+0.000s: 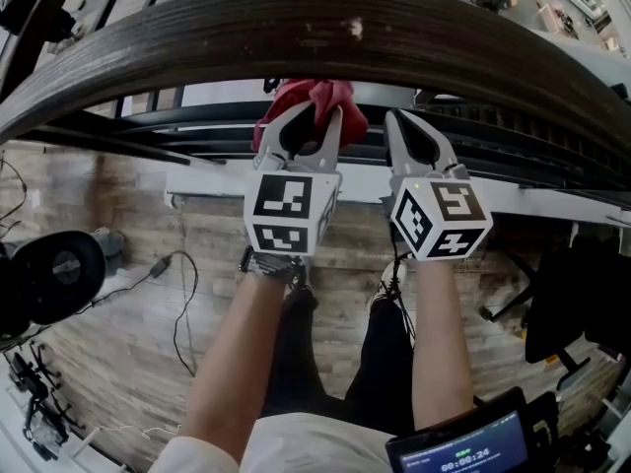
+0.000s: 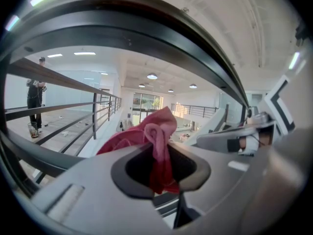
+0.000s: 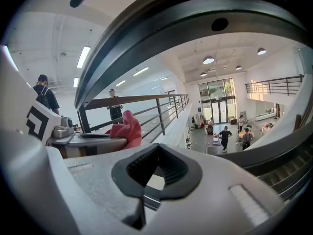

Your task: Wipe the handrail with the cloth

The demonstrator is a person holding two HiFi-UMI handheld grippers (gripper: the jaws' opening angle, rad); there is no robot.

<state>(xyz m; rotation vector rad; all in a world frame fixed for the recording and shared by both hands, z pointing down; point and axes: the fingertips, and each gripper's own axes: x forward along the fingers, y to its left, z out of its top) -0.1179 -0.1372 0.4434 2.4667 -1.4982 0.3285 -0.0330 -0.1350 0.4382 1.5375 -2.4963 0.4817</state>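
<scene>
1. The handrail is a dark, grained bar that arcs across the top of my head view. It stands above both grippers, so I am working at its near, lower edge, not its top.
2. The cloth is red and bunched. It sits right up against the underside of that near edge. I cannot tell whether it is pressing on the wood or only just beside it.
3. My left gripper has the cloth. Its jaws are closed on a fold, which runs down through the hollow between the pads in the left gripper view. The rest of the cloth bulges out beyond the tips, and I judge that loose wad is there so that fabric, not metal, meets the rail.
4. The claw points slightly downward under the rail, which puts the wad at the rail's lower face.
5. My right gripper sits just beside the left one, apart from the cloth. Its jaws are brought together on nothing, and only open air shows through the hollow in its own view. I read it as simply parked out of the way.
6. Beyond the white ledge the view opens onto a lower floor.
7. I judge the wiping is in progress, with most of the rail's length not yet covered.
</scene>
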